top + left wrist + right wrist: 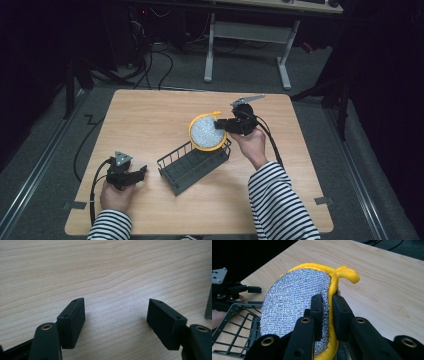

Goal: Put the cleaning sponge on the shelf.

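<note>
Right claw (223,125) was clamped on the rim of a round scouring pad (207,132), silver mesh face with yellow edging and a yellow hanging loop. In the right gripper view the two black jaws pinched the pad's (294,305) edge between them, one jaw on the glittering mesh side, the other on the yellow back; the pad stood on edge and rose up and away from the claw (327,307), the loop curling off just beyond the jaw tips.

Below the pad and the right claw sat a dark wire basket (192,165) on the bench (150,115). The pad hung over the basket's end nearest the right claw; whether its lower edge touched the wire could not be told. In the right gripper view the basket's (234,322) mesh lay beside and below the pad, on its silver side.

Left claw (141,172) rested low over the bench, well apart from the right claw, with the basket between the two. Its jaws stood apart with bare wood between them in the left gripper view (115,320), nothing gripped. The basket's near end lay just past the left claw's tips.
</note>
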`<state>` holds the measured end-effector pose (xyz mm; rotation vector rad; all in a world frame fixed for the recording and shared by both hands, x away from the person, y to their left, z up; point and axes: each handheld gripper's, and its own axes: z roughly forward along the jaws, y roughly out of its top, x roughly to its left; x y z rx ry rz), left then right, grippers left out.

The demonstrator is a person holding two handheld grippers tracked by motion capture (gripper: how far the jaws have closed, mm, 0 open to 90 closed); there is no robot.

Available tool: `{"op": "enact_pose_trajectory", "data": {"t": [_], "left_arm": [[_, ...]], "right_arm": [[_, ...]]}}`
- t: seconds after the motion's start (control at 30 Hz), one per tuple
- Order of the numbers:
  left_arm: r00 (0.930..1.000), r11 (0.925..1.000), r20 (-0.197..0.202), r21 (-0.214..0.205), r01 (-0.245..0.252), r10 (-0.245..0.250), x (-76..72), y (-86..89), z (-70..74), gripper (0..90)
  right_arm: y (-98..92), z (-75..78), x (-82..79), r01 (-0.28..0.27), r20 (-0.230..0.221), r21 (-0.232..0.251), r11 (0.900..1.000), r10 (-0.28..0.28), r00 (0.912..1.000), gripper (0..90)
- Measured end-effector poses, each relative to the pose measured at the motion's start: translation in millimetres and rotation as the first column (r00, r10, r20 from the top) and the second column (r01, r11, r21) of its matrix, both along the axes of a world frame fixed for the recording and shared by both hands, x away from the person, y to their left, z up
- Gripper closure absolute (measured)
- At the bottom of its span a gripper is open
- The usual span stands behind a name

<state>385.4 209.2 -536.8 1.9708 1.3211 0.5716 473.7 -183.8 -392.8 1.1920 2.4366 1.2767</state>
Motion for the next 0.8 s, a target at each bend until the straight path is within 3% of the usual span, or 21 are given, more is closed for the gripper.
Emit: {"op": "enact_pose_trajectory", "data": {"t": [0.27,0.57,0.8], "left_arm": [[1.0000,1.0000,0.000,-0.001,0.000,0.000,0.0,0.0,0.0,31.3],[1.0000,1.0000,0.000,-0.001,0.000,0.000,0.0,0.1,0.0,31.4],[1.0000,1.0000,0.000,0.000,0.000,0.000,0.0,0.0,0.0,31.4]], "right_arm": [[10.9,-11.6,2.2,-0.013,-0.021,-0.007,0.9999,0.013,0.9997,79.4],[18.7,-27.6,2.2,-0.036,-0.035,-0.080,0.9962,0.033,0.9988,78.3],[16.2,-32.5,0.1,-0.043,-0.037,-0.103,0.9937,0.039,0.9985,78.8]]}}
